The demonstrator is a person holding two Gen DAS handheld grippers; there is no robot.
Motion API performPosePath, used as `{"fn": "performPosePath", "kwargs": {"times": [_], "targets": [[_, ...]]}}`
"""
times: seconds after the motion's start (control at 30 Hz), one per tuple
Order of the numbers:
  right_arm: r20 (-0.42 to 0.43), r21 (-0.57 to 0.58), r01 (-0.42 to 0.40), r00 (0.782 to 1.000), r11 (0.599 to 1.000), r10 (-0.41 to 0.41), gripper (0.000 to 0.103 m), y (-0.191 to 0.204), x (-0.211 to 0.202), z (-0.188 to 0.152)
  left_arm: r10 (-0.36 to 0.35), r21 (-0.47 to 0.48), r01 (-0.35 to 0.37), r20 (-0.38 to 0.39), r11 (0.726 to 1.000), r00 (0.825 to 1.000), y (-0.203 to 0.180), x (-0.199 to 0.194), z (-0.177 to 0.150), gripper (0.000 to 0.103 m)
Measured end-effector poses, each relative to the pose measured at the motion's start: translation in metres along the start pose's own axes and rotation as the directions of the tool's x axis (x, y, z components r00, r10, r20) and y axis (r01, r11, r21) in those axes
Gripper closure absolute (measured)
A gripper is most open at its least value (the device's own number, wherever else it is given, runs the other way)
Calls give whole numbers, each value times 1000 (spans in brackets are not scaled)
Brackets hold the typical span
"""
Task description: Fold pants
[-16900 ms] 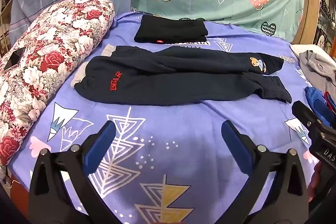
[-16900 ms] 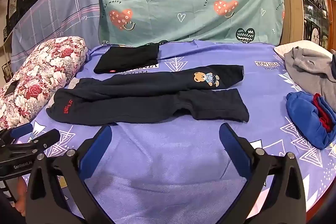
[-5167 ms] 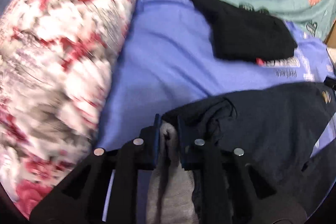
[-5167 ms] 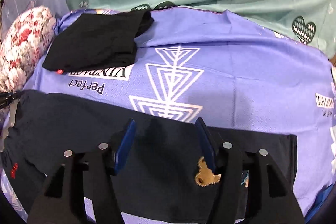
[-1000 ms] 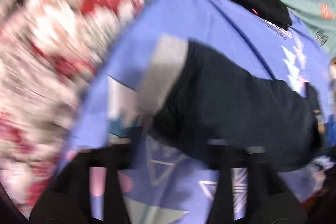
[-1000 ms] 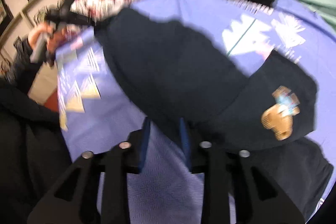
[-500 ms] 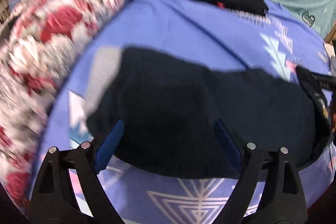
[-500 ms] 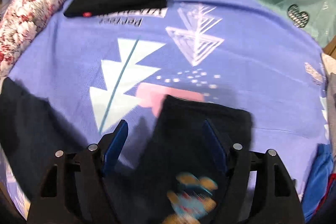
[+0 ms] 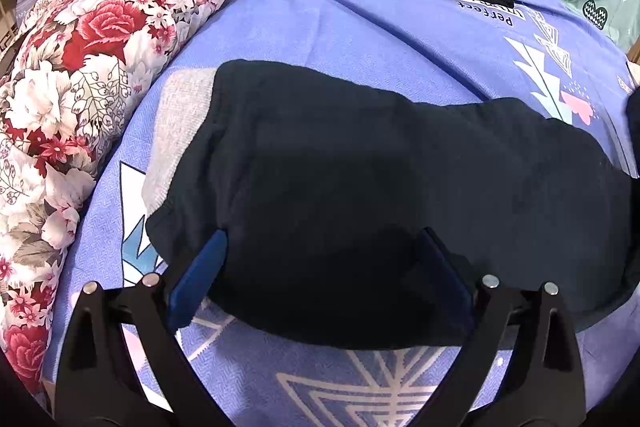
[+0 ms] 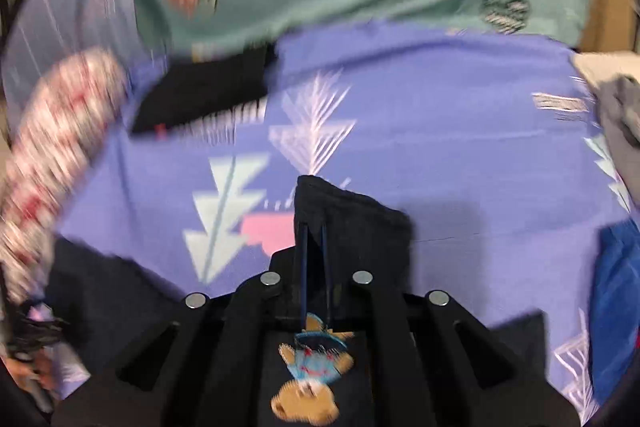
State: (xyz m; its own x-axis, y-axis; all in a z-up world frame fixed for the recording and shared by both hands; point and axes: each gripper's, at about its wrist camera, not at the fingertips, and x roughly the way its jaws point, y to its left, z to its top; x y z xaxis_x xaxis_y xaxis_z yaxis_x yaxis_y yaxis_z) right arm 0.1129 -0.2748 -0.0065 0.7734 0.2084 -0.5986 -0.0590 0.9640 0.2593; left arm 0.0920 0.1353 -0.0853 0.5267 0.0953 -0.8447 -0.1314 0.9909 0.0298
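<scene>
1. You are mid-fold — the pants (image 9: 360,179) are lying doubled on the bed (image 9: 340,27).
2. Your left gripper (image 9: 320,267) jaws are opening wide over them, gripping nothing.
3. Your right gripper (image 10: 314,247) jaws are pinching the cuff end — next, probably carrying it across toward the waistband.

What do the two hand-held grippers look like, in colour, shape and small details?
Both have matte black frames with triangular cut-outs and round silver screw heads. The left hand-held gripper carries two flat blue pads on its fingers. On the right hand-held gripper, the blue pads show only as thin edges in a blurred picture. No cables or markings are visible.
</scene>
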Motion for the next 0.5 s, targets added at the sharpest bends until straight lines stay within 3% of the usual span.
{"fn": "performPosePath", "kwargs": {"times": [0.07, 0.2, 0.33, 0.5], "targets": [[72, 34, -13, 997, 999, 11, 97, -20, -40, -6, 2, 0, -2, -1, 1000, 1000, -1, 1, 0, 6], [115, 81, -9, 993, 997, 0, 97, -44, -77, -18, -1, -3, 1, -1, 1000, 1000, 0, 1, 0, 6], [117, 114, 5, 993, 993, -19, 97, -58, -85, -36, 4, 0, -4, -3, 1000, 1000, -1, 1, 0, 6], [61, 180, 25, 997, 983, -37, 97, -80, -79, -71, 9, -1, -9, -6, 1000, 1000, -1, 0, -1, 6]]}}
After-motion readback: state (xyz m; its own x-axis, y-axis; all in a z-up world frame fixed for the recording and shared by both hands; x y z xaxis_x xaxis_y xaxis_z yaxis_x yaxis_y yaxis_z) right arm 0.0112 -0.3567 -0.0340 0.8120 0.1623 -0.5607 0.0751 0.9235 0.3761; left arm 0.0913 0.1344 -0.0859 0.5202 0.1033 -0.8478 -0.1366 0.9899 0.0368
